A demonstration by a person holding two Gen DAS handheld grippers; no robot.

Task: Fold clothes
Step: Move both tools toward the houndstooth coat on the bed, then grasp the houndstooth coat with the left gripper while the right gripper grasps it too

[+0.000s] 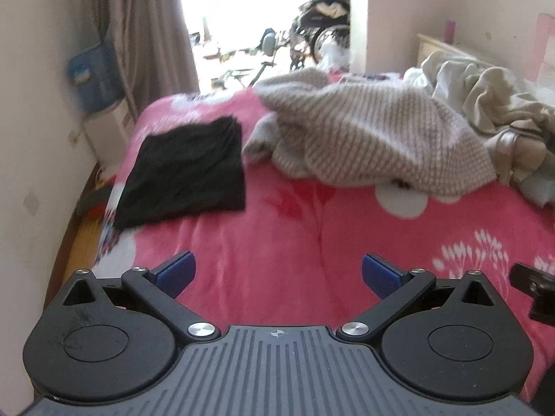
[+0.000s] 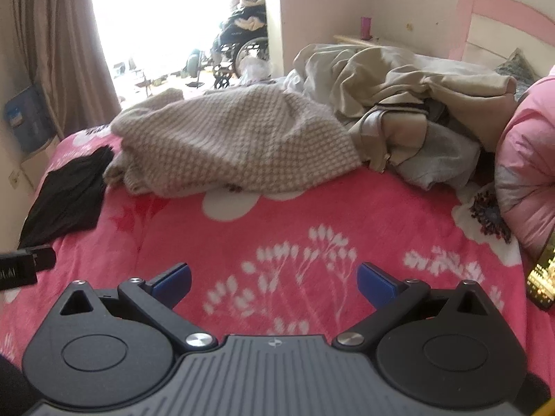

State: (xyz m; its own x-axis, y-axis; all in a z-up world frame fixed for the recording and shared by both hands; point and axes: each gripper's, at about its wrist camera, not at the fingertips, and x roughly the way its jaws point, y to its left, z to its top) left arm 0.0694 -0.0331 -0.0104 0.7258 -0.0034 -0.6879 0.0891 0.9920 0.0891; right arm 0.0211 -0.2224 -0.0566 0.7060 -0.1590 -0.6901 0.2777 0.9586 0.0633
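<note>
No box, basket or bin with things inside it shows clearly in either view; the clothes all lie right on the pink blanket [image 1: 277, 242] with white flowers that covers the bed. A black cloth [image 1: 184, 173] lies flat on the left side of the bed, folded into a neat square shape, close to the bed's edge. Just beside it, to the right, sits a checked beige and white knit top [image 1: 374, 138], bunched up in a soft lump and not folded. Behind and to the right of that is a heap of tan and grey clothes [image 2: 409, 104], all crumpled together. A puffy pink thing [image 2: 523, 173] rests at the far right of the bed. The left gripper [image 1: 277, 274] is above bare blanket, well apart from the clothes. Its 2 blue pads [image 1: 177, 270] are spread wide and hold nothing. The right gripper [image 2: 274, 279] is also above bare blanket, over the white flower print. Its 2 blue pads [image 2: 376, 284] are spread wide too, with nothing between them and nothing touching them.
</note>
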